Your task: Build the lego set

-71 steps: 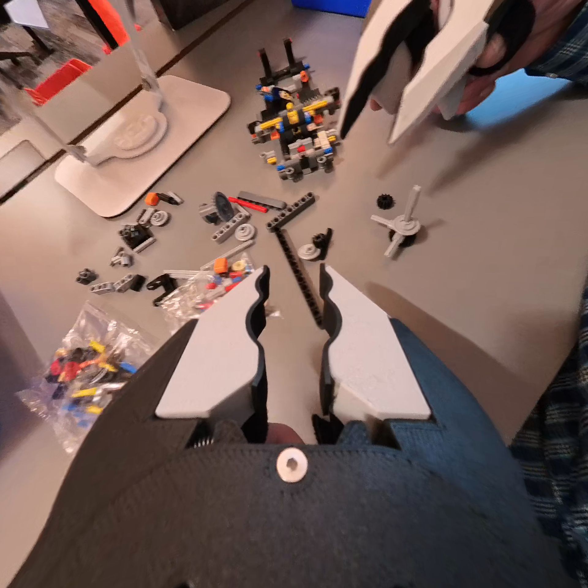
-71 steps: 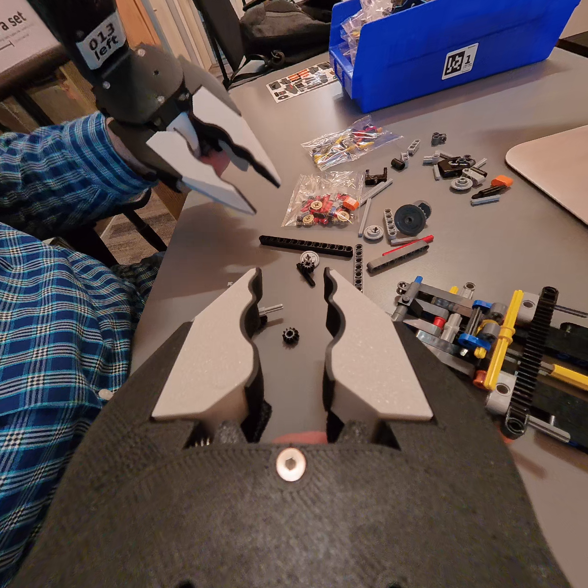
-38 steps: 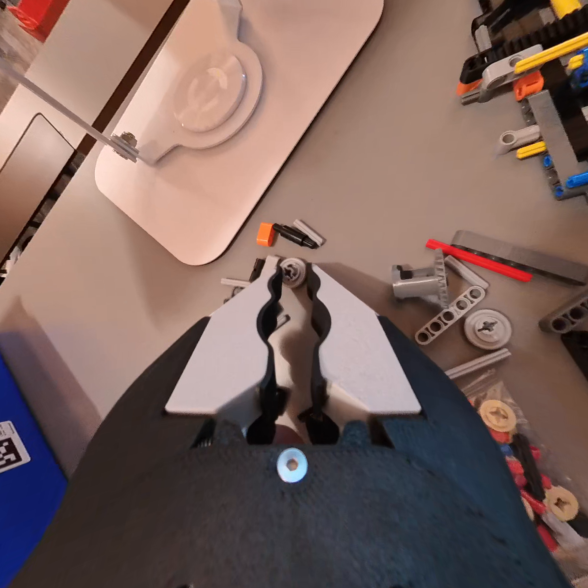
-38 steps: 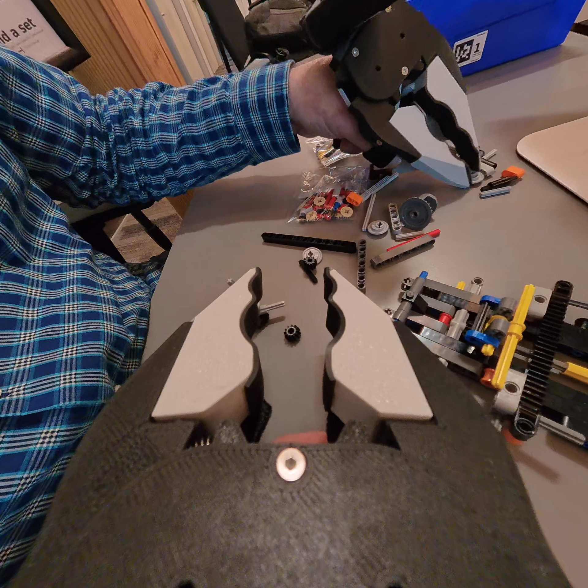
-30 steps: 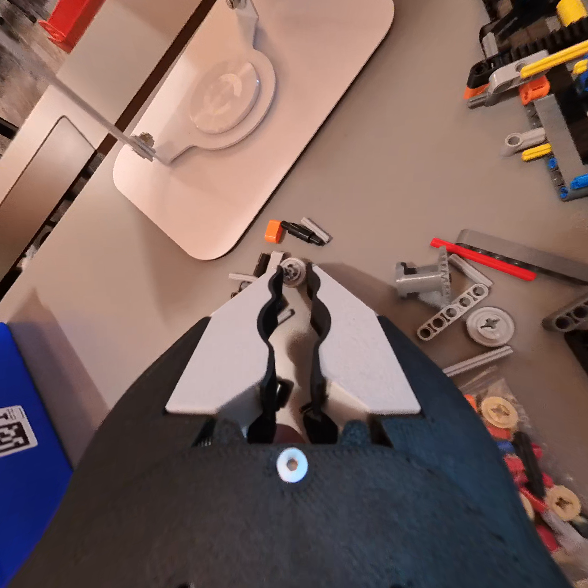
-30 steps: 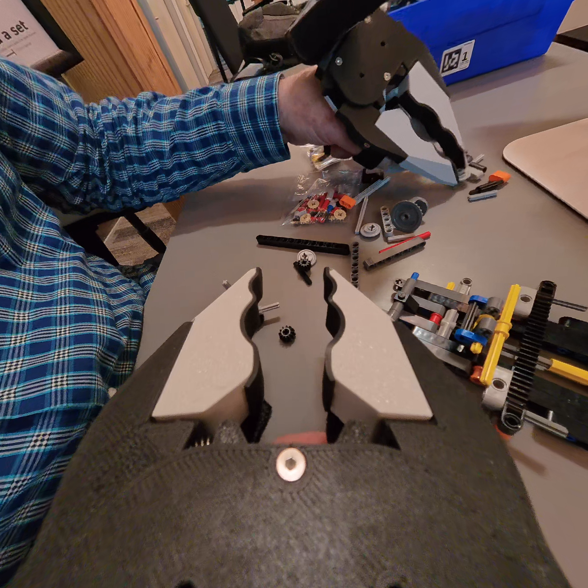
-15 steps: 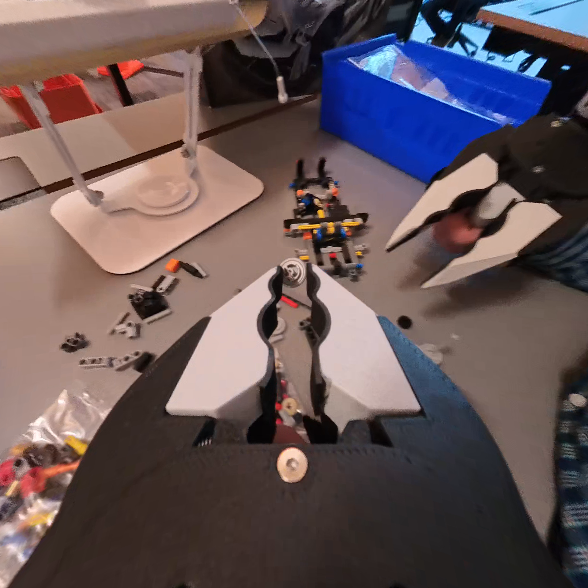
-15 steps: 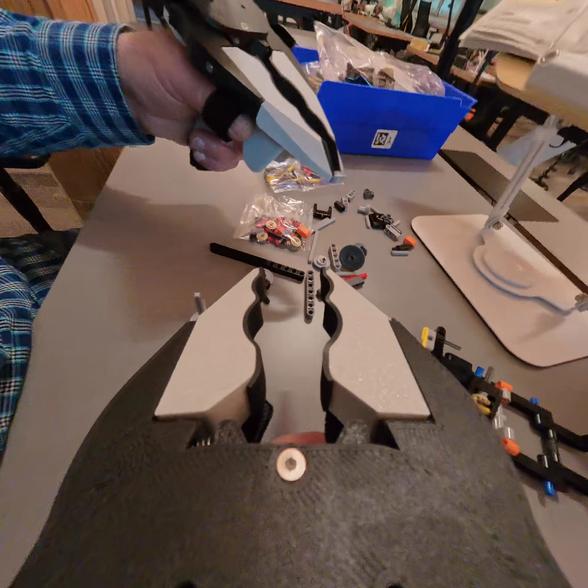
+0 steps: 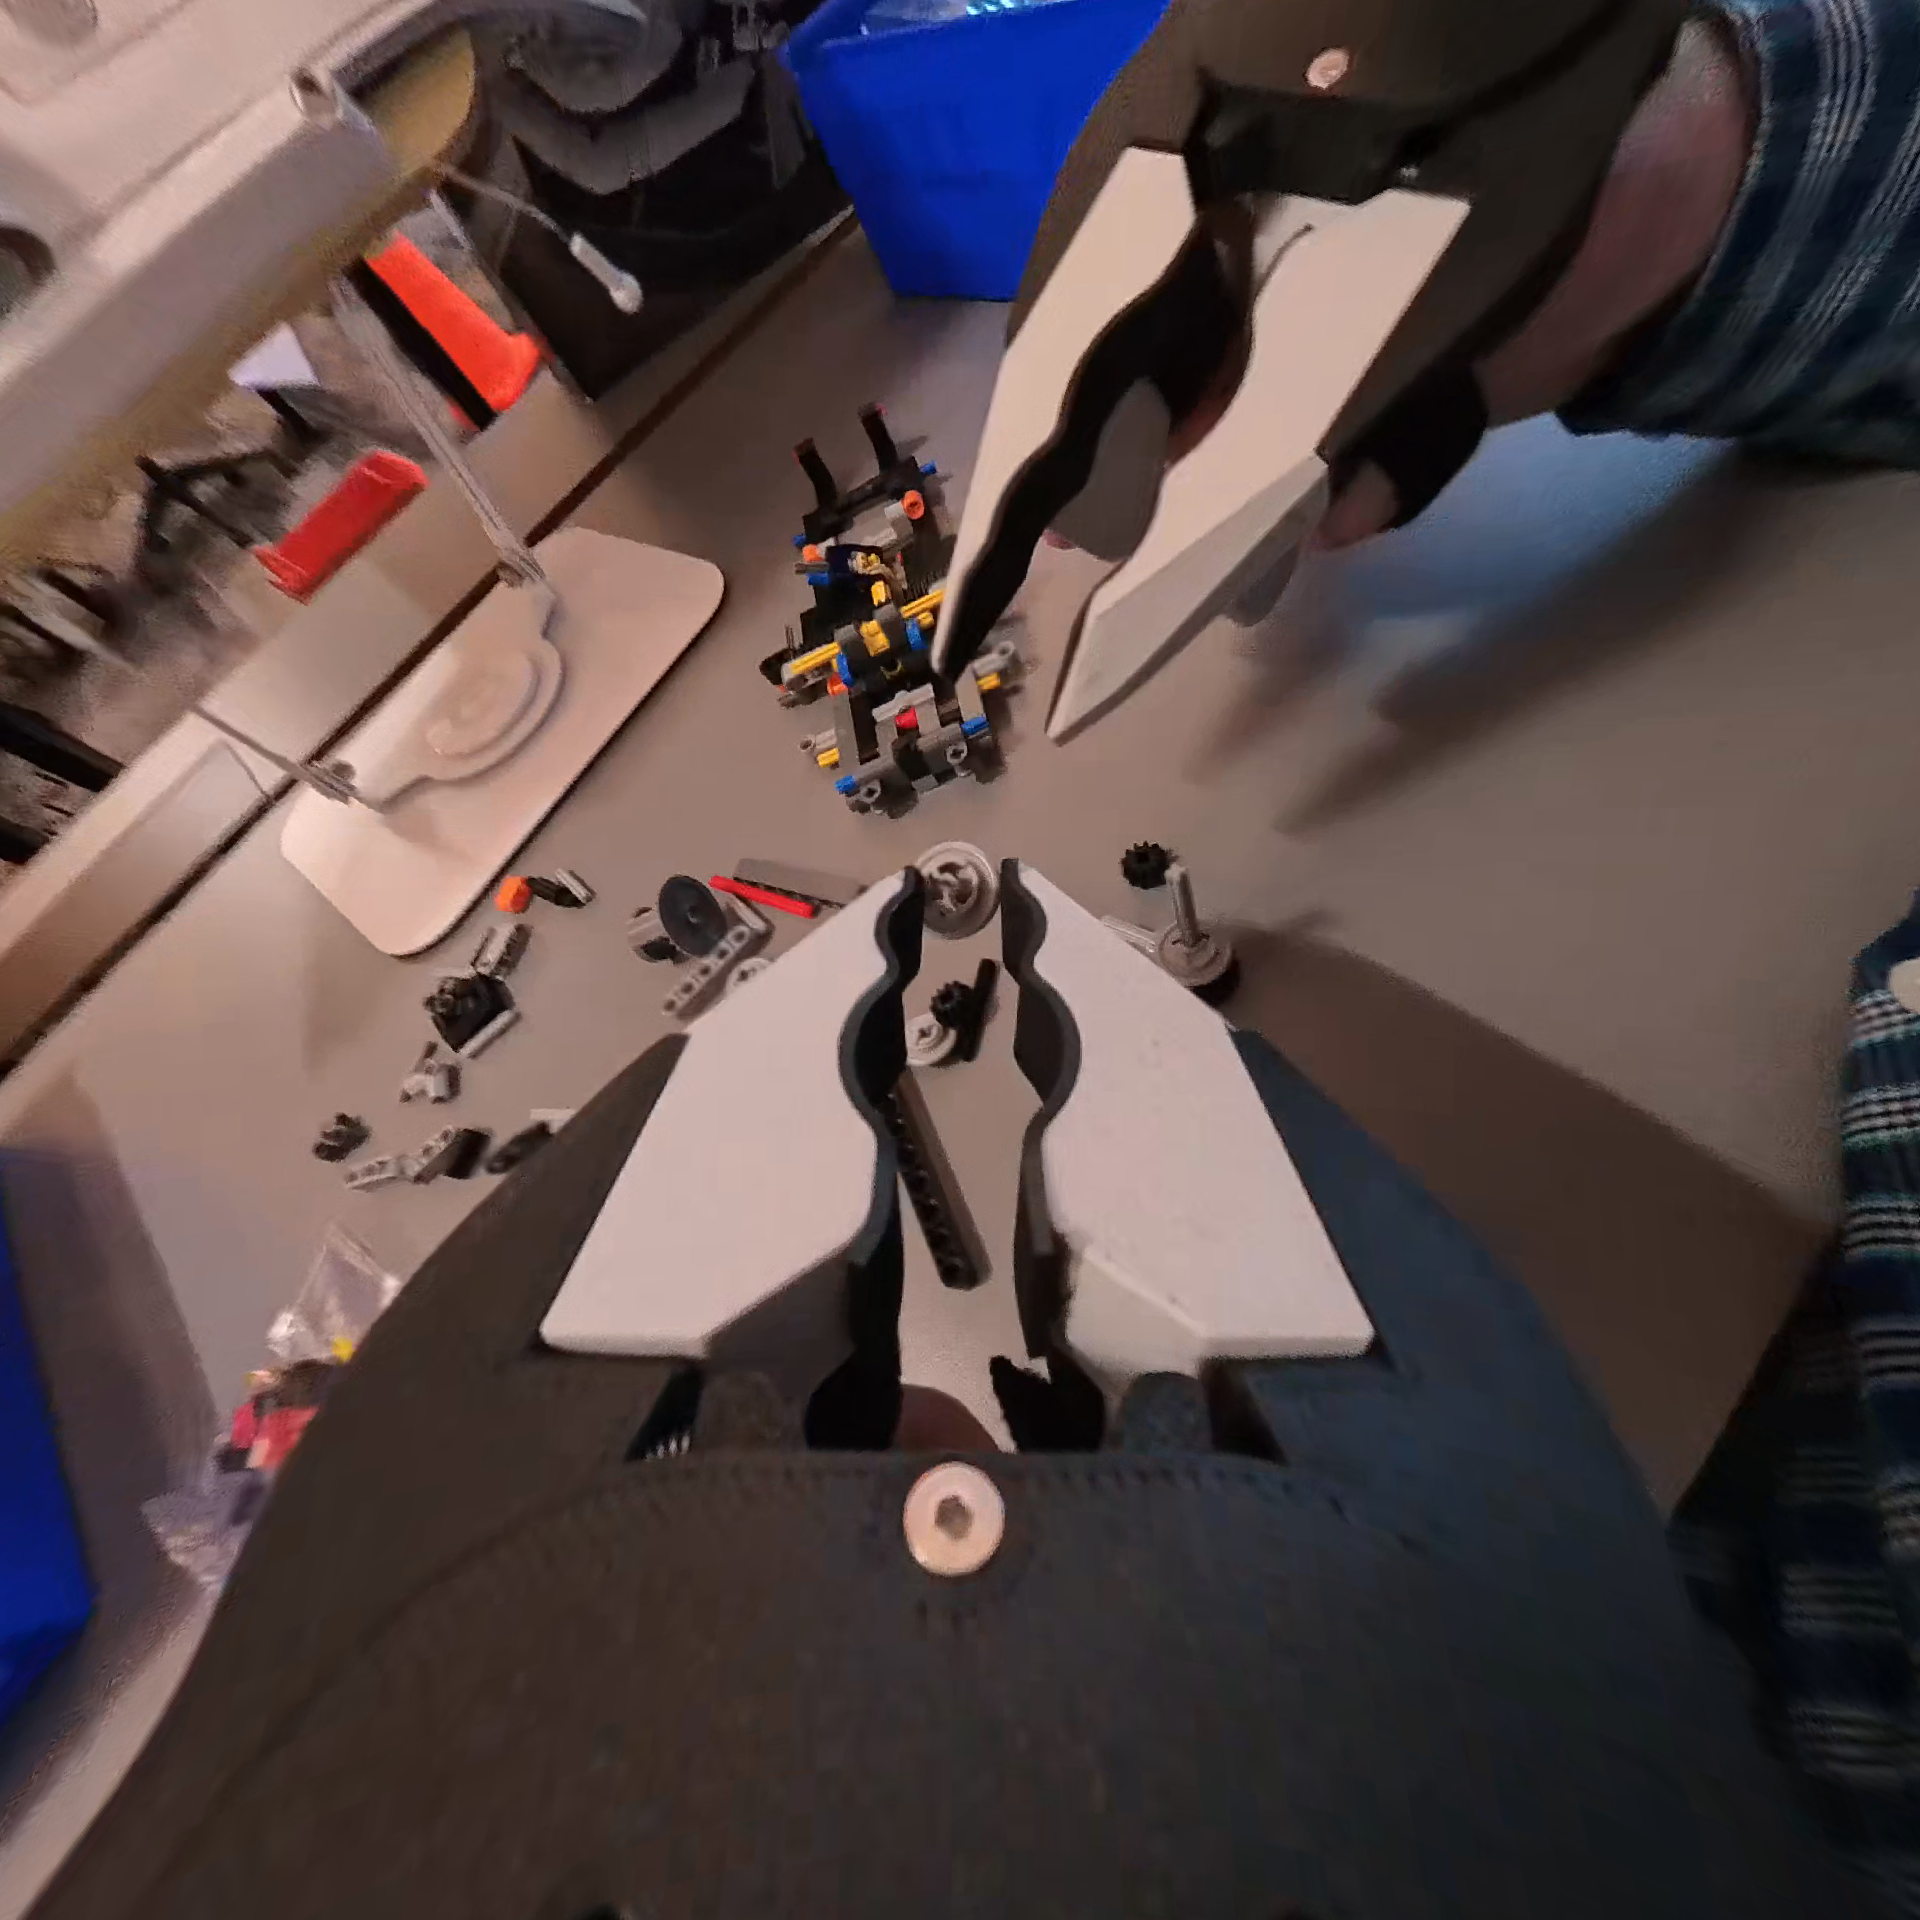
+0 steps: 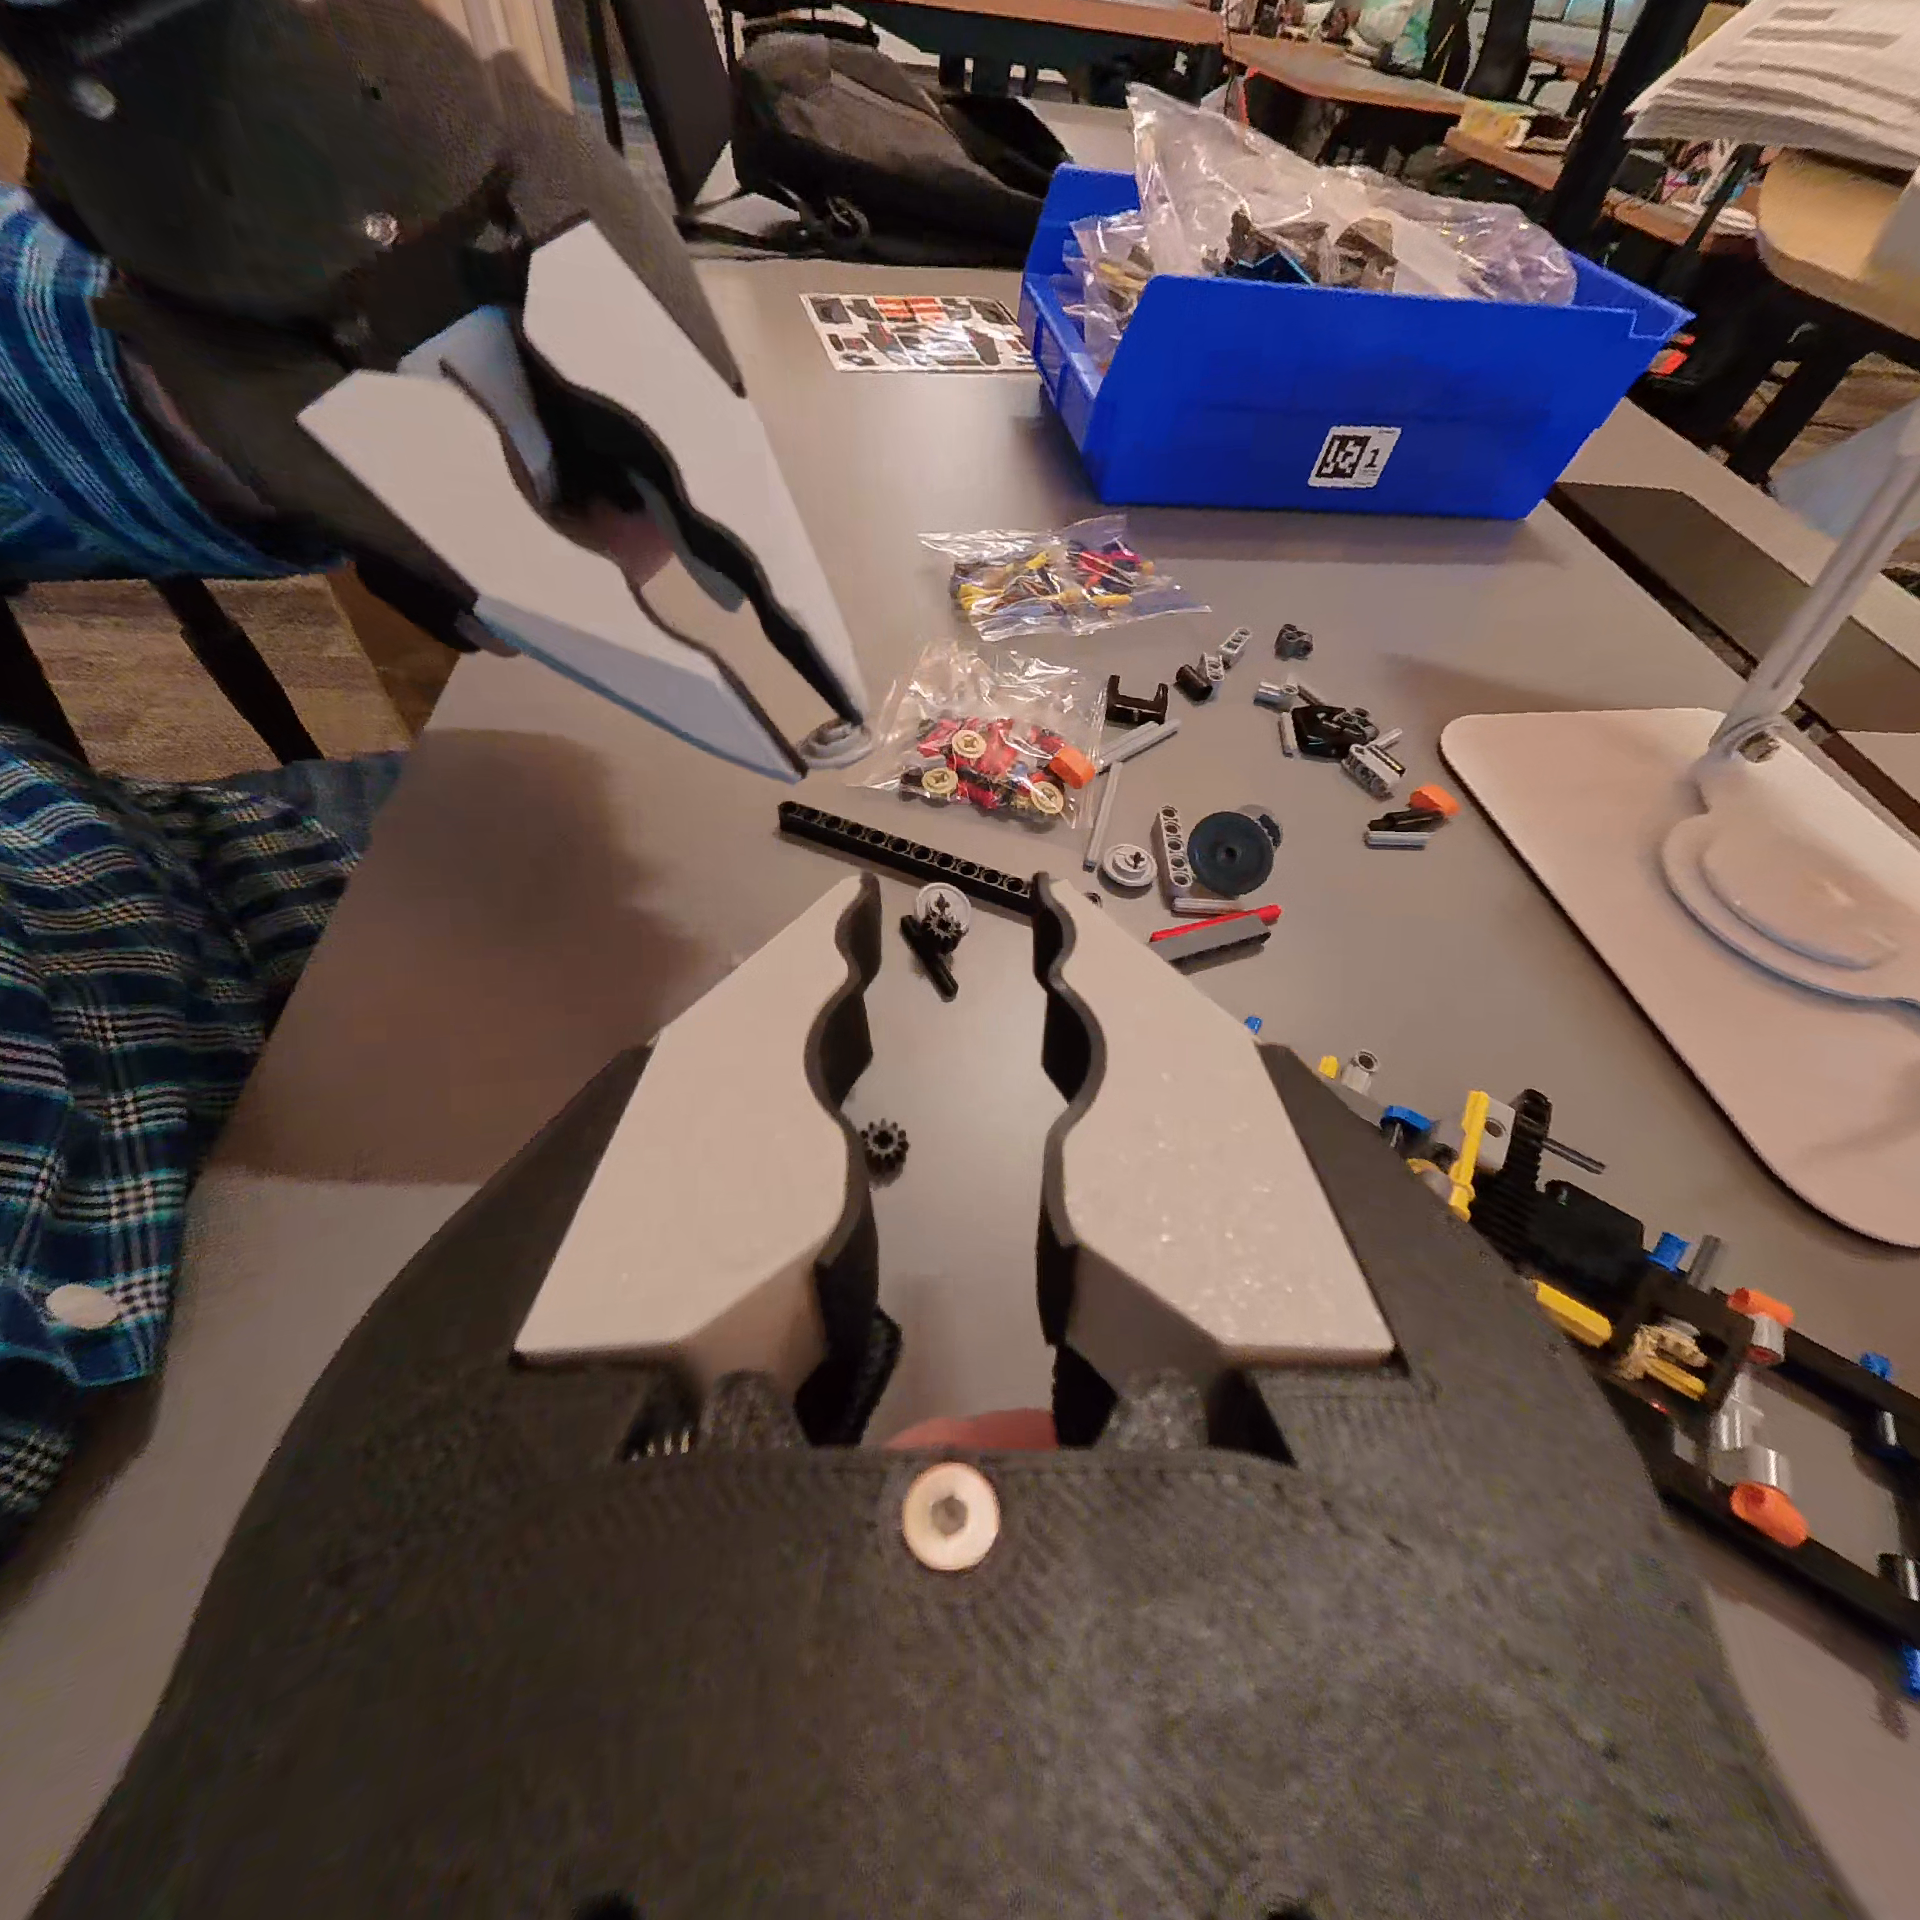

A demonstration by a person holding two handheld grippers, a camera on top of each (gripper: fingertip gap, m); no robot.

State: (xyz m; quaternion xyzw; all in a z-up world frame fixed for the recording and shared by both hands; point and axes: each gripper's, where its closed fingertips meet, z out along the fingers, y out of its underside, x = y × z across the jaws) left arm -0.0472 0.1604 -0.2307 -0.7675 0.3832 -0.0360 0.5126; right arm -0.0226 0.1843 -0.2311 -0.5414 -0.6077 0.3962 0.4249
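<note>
Left gripper [image 9: 958,896] pinching small grey round pulley piece [image 9: 956,902] at fingertips, above grey table [image 9: 1455,935].
Right gripper [image 10: 951,904]: jaws parted, empty, above black pinion gear [image 10: 884,1147]. Partly built chassis [image 9: 888,665] on table beyond; long black beam [image 10: 904,850] and parts bags [image 10: 987,748] near.

Table [image 10: 1351,644]: smooth matt grey top. Left gripper [image 9: 954,883]: matt grey fingers with a fine speckled grain, black rubbery inner pads, coarse layered black plastic body, bright metal screw [image 9: 953,1520]. Bin [image 10: 1247,416]: glossy blue plastic. Bags [image 10: 987,727]: clear crinkled film. Sleeve [image 10: 83,447]: plaid cloth.
</note>
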